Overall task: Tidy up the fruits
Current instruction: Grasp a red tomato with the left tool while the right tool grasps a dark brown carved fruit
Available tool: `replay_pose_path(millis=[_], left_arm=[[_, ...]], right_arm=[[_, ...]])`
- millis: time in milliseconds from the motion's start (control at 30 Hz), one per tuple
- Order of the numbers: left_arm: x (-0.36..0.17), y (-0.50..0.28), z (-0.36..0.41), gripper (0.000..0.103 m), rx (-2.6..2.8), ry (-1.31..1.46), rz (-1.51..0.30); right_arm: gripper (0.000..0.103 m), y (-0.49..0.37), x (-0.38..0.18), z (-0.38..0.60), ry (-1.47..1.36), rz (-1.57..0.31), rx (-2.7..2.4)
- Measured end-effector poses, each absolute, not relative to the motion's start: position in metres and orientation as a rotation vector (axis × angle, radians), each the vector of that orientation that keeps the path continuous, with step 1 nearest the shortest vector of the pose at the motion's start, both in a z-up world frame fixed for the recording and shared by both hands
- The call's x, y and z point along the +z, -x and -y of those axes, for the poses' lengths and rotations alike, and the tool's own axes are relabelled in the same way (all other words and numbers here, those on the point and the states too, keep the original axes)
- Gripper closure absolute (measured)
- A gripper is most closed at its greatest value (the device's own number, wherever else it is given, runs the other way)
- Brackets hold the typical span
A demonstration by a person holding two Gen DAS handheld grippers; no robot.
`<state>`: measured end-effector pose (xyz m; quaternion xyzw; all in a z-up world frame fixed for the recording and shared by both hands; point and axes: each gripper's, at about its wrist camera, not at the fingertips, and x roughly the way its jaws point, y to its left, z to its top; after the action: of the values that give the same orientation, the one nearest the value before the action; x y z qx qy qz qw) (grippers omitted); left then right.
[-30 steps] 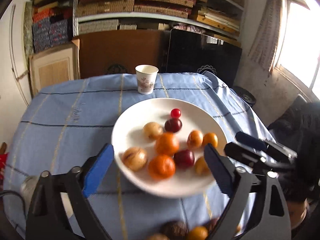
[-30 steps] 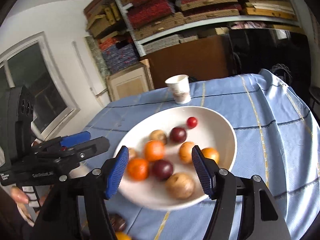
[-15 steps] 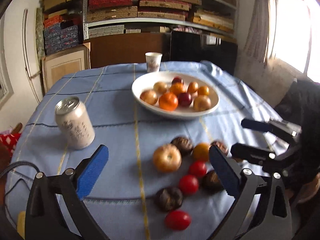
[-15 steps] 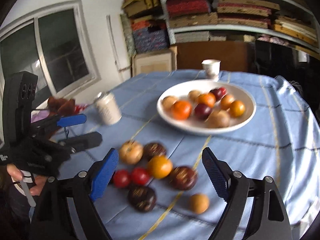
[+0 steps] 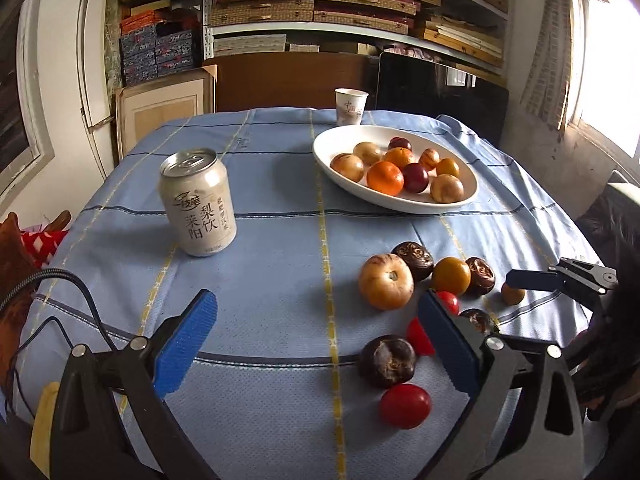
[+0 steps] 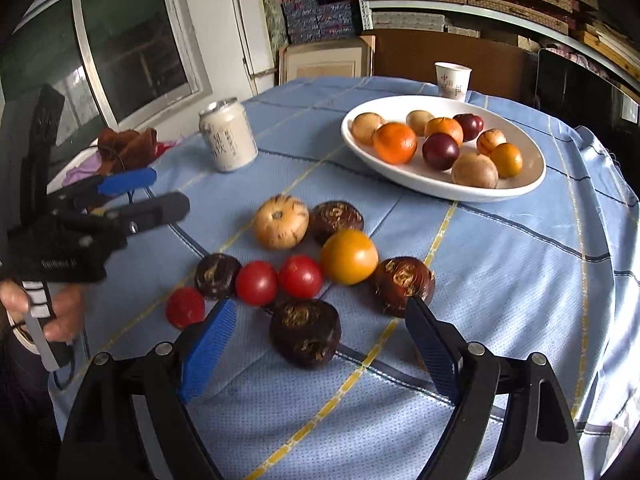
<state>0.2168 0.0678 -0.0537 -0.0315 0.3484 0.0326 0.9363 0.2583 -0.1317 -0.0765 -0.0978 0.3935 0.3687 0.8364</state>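
A white plate (image 5: 400,203) (image 6: 440,190) at the back right of the blue cloth holds several orange, tan and dark red fruits. Nearer lies a loose cluster: a pale yellow fruit (image 5: 386,286) (image 6: 281,222), an orange one (image 6: 349,256), red tomatoes (image 6: 256,282) and dark brown fruits (image 5: 386,360). My left gripper (image 5: 316,320) hangs open over bare cloth just left of the cluster. My right gripper (image 6: 320,312) is open above the cluster's near edge. One dark brown fruit (image 6: 304,332) lies on the cloth between its fingers, untouched.
A pale drink can (image 5: 198,208) (image 6: 228,140) stands left of the middle. A paper cup (image 5: 351,107) (image 6: 452,80) stands behind the plate. Shelves of boxes fill the back wall. A hand holds the left gripper (image 6: 168,190) at the table's left edge.
Both grippers have drawn back and down from over the plate to the near part of the table, so the loose fruits and the can came into view. The right jaws have spread wider.
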Motion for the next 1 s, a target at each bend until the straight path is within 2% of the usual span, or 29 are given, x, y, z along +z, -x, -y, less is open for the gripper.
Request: replay_pose_path(millis=[800,1000], left_arm=[[-0.058,-0.214,-0.068,0.005,0.082,0.038,-0.729],[-0.06,-0.215,-0.067,0.005,0.088,0.028,-0.737]], right_arm=[[0.019,-0.256,-0.102,0.114,0.317,-0.908,0.789],[0.033,-0.258,-0.101,0.112,0.33,-0.894,0.774]])
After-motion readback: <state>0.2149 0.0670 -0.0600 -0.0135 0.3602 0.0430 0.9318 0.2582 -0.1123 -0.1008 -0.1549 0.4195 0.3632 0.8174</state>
